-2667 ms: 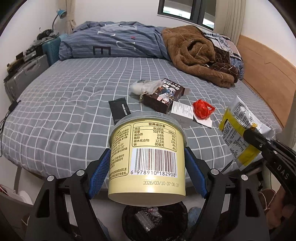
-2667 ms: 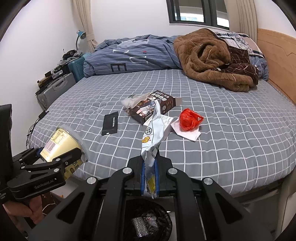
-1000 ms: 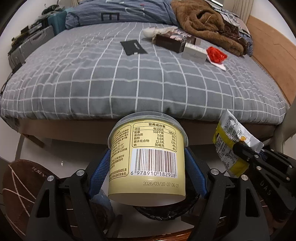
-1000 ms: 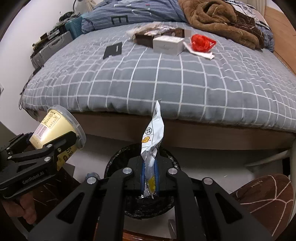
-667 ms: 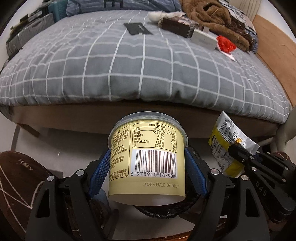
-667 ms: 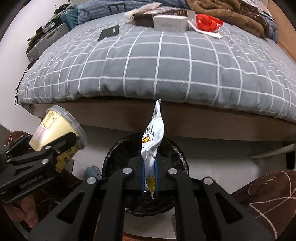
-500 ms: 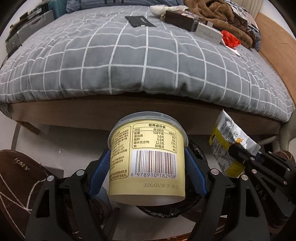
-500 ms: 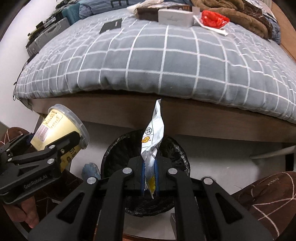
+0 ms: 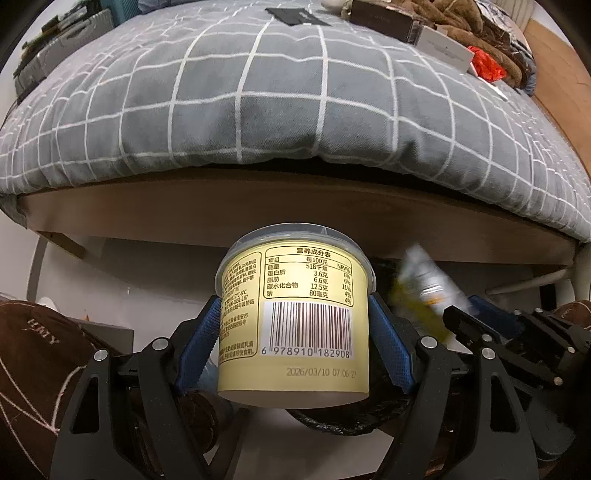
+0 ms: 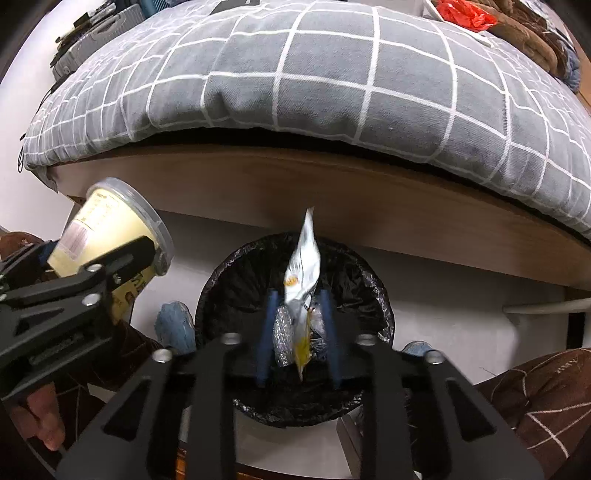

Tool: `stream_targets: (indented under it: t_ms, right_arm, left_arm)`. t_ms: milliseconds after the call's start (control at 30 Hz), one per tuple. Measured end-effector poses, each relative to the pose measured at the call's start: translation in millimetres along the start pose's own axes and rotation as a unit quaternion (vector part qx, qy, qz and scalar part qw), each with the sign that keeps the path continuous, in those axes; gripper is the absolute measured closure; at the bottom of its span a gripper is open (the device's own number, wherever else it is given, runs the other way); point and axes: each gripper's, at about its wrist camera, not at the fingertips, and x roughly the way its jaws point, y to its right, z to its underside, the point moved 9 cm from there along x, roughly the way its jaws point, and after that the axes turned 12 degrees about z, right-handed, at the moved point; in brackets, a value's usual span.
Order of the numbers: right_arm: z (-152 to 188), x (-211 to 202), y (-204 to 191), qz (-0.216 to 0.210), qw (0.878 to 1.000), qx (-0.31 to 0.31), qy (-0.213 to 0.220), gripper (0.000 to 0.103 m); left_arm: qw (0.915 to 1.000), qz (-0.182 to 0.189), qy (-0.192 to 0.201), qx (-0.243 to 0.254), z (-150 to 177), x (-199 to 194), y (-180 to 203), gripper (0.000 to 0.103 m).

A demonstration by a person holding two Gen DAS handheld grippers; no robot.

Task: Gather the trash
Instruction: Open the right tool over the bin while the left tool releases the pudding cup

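Note:
My left gripper [image 9: 293, 308] is shut on a pale yellow tub [image 9: 295, 314] with a barcode label, its blue pads on both sides. It hangs beside and above the black-lined trash bin [image 10: 236, 280]; the bin's rim [image 9: 332, 417] peeks out under the tub. My right gripper [image 10: 298, 295] points down over the bin with its jaws opening. A white and yellow snack wrapper [image 10: 301, 266] stands between the pads with gaps on both sides. It shows blurred in the left wrist view [image 9: 424, 291].
The grey checked bed [image 9: 280, 92] and its wooden frame [image 10: 332, 184] rise just behind the bin. A red wrapper [image 9: 487, 66], boxes [image 9: 391, 18] and a black flat packet [image 9: 295, 14] lie on the bed. Brown slippers [image 9: 33, 354] [image 10: 546, 398] flank the bin.
Both grippers have sunk toward the bin and tilted further down. The right jaws have parted, and the wrapper has come loose and slid lower between them.

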Motion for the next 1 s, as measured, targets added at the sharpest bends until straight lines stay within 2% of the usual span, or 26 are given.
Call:
stream_targets:
  t_ms: [133,167,233,400,533,700,1000]
  right_arm:
    - [-1.7,-3.4,11.2,0.009,1.0,0.017,0.004,0.048]
    - [-3.4,-6.8,15.3,0.01,1.0,0.02,0.01,0.045]
    - [-6.2,-12.8,27.5,0.016,0.999,0.029,0.022,0.031]
    - [-3.3,-19.6,54.4,0.032,0.998,0.053,0.029,0.012]
    - [0.8,-24.6,76.4,0.058,0.996,0.06,0.04,0.008]
    - [4.7,-30.0,91.3,0.079,0.994,0.056,0.05,0.008]
    - [18.4,-17.0,114.3,0.09,0.993,0.069,0.039,0.008]
  left_arm:
    - [0.9999,-0.003,-0.001,0.01,1.1,4.8,4.1,0.027]
    - [0.9999,-0.001,-0.002,0.01,1.8,6.1,5.4,0.027]
    - [0.9999,0.004,-0.003,0.011,1.7,7.3,10.1,0.027]
    - [0.9996,0.011,-0.011,0.023,4.7,17.2,29.0,0.027]
    - [0.9991,0.019,-0.023,0.031,7.5,28.6,42.9,0.027]
    - [0.9983,0.028,-0.032,0.038,11.4,40.7,59.0,0.027]
    - [0.9973,0.035,-0.046,0.045,25.4,58.6,78.6,0.027]
